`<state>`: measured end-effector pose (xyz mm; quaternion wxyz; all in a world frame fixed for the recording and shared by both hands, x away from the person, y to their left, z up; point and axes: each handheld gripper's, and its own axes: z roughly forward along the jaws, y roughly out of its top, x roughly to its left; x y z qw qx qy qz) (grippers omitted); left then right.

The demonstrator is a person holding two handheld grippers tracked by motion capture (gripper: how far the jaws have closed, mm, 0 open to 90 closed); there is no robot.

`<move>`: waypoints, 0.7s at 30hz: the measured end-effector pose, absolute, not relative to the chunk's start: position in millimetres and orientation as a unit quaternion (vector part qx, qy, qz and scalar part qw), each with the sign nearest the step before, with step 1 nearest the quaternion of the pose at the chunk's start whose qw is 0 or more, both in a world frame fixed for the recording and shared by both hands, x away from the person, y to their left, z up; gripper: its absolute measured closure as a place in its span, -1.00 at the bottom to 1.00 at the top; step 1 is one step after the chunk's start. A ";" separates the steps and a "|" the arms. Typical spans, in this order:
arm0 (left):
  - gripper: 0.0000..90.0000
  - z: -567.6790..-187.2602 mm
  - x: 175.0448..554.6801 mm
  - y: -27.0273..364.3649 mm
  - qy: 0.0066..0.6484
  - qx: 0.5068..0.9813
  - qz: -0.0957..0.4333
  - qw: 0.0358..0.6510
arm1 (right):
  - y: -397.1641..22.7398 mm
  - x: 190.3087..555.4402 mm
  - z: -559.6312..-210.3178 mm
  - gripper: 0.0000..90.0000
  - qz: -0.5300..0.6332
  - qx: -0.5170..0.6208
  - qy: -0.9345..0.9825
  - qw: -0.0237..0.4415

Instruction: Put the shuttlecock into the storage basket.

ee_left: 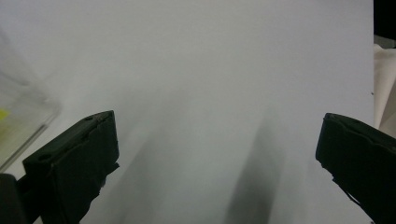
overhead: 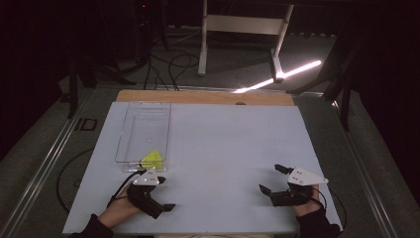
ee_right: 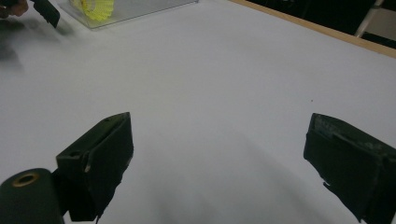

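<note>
Shuttlecock-like yellow object (overhead: 152,159) sits inside the clear plastic tray (overhead: 130,130), at the tray's near end, at the left of the white desk (overhead: 223,148). From the right gripper view it shows as a bright yellow ribbed skirt (ee_right: 95,7) behind the tray's transparent wall; whether it is truly a shuttlecock or some other flared yellow piece is hard to tell at this size.

It looks light and thin-walled, so I judge it will lift with almost no effort but could crush or deform if squeezed hard across the flared skirt. The safer hold is probably its narrow, firmer end, or a gentle pinch low on the skirt, reached from above so the tray wall stays out of the way. The tray itself looks light and smooth and may slide on the desk if nudged.

Left gripper (overhead: 161,193) rests just short of the tray's near end, its fingers spread wide with nothing between them; bare desk lies between them in the left gripper view. Right gripper (overhead: 270,179) lies well apart at the right side of the desk, fingers likewise spread wide and empty
</note>
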<state>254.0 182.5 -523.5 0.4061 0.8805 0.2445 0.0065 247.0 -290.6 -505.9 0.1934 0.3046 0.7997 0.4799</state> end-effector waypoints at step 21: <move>-1.00 -526.7 256.1 200.9 0.275 0.857 0.036 0.434 | -292.8 248.5 -507.4 -0.81 0.483 0.311 0.798 0.184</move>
